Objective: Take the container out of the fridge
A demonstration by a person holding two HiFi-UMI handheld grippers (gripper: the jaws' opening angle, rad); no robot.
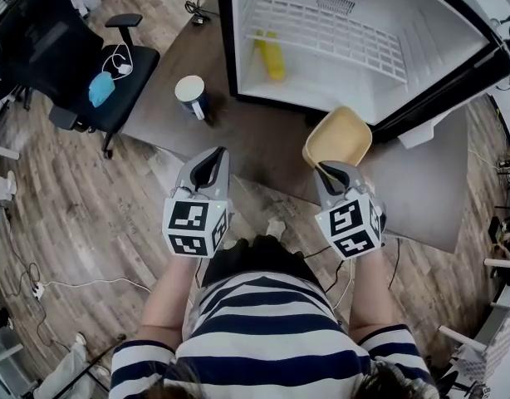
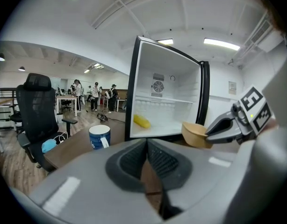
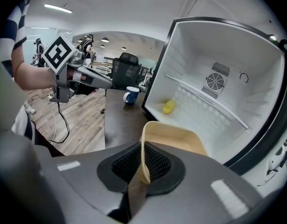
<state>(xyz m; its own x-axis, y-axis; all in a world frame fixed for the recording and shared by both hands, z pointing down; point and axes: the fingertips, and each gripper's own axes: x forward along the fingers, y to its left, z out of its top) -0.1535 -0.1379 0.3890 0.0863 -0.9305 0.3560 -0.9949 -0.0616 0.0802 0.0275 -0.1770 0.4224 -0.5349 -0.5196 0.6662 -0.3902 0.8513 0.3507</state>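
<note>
**Head view:** The pale tan, round-cornered plastic container (image 1: 340, 137) is already clear of the open white fridge (image 1: 321, 36). It hangs over the dark brown surface (image 1: 263, 144) just in front of the fridge's opening, so the removal looks all but done. The right gripper (image 1: 328, 171) holds it by its near rim, probably because the thin wall is the easiest part to pinch. The left gripper (image 1: 210, 166) hangs off to the side and takes no part. A blue-and-white cup (image 1: 192, 96) stands on the surface, and a yellow object (image 1: 270, 55) lies inside the fridge.

**Left gripper view:** The jaws are drawn together with nothing between them. Ahead, the container shows at the tip of the right gripper.

**Right gripper view:** The jaws are nearly closed, and the pads press on either side of the container's upright wall. The container's hollow faces away, toward the fridge.
</note>
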